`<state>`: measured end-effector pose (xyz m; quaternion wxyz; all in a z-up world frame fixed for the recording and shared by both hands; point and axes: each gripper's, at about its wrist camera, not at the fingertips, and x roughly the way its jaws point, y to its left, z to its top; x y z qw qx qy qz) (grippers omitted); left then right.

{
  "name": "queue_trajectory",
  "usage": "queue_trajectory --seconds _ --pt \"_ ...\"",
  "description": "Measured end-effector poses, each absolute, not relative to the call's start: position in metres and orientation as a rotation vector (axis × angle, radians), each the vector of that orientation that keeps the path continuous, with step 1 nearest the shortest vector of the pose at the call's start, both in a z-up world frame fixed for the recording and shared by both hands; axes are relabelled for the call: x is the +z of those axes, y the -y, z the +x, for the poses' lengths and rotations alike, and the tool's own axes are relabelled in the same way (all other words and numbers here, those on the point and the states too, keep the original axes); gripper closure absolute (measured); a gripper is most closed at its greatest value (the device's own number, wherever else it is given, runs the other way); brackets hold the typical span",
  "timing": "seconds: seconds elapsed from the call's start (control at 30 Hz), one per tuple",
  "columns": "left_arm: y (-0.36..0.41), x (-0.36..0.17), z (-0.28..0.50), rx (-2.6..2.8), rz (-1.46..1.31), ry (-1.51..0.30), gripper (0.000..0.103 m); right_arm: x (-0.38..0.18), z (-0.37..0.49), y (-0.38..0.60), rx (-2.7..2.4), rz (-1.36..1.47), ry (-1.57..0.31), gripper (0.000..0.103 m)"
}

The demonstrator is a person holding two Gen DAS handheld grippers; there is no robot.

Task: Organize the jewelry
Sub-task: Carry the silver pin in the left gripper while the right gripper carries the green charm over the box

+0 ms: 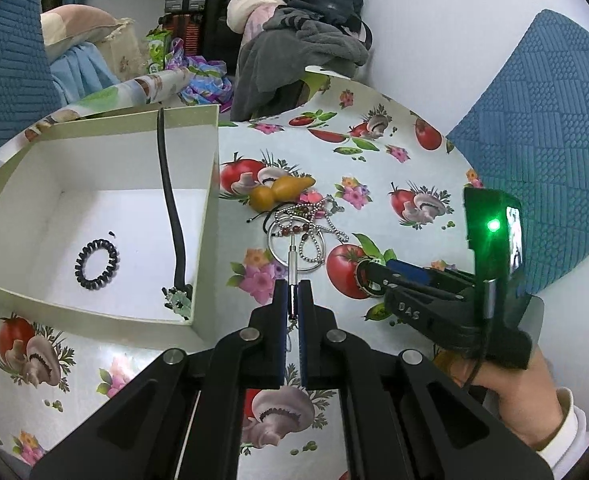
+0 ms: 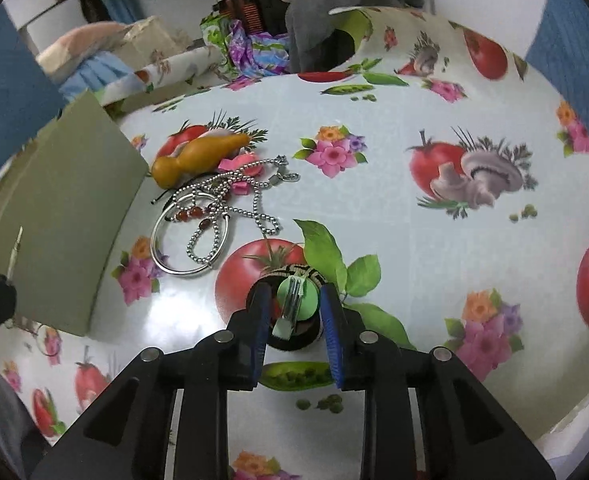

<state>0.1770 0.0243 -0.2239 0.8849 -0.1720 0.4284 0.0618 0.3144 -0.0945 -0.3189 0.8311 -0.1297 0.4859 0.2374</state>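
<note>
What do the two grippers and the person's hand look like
Both are black plastic linkage frames with silver round pivot pins and blue finger pads. The right gripper carries raised "DAS" lettering, a boxy black module with a green light, and a black cable. The hand holding it is bare, with a white cuff. The left gripper matches.

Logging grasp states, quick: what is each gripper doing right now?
Left gripper: shut on a thin silver pin.
Right gripper: open around a round green-backed brooch; contact unclear.

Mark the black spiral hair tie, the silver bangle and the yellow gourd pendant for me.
black spiral hair tie [image 1: 97,265]: left wrist view, on its left coil.
silver bangle [image 2: 182,270]: right wrist view, on its near rim.
yellow gourd pendant [image 2: 198,155]: right wrist view, on its waist.
</note>
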Motion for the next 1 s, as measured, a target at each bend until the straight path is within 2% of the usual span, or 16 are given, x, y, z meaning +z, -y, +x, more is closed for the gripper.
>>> queue_trajectory --seconds 0.27,0.37,0.4,0.43,0.73,1.0 --pt "-0.024 -0.221 0.179 0.128 -0.351 -0.887 0.099 -0.328 0.299 0.076 0.468 -0.486 -0.96 0.082" --pt "-0.023 -0.221 0.179 0.125 -0.35 -0.887 0.099 -0.327 0.299 0.078 0.47 -0.468 -0.96 0.083" --pt "-0.023 -0.221 0.179 0.124 -0.347 -0.885 0.099 -0.326 0.3 0.081 0.472 -0.447 -0.964 0.089" --pt "-0.023 -0.22 0.179 0.122 -0.347 -0.884 0.099 -0.323 0.301 0.084 0.474 -0.422 -0.97 0.089" --pt "-0.03 -0.209 0.18 0.111 -0.348 -0.875 0.099 -0.284 0.299 0.097 0.482 -0.293 -0.949 0.089" --pt "-0.05 -0.165 0.181 0.092 -0.33 -0.825 0.099 -0.226 0.292 0.087 0.485 -0.27 -0.887 0.088"
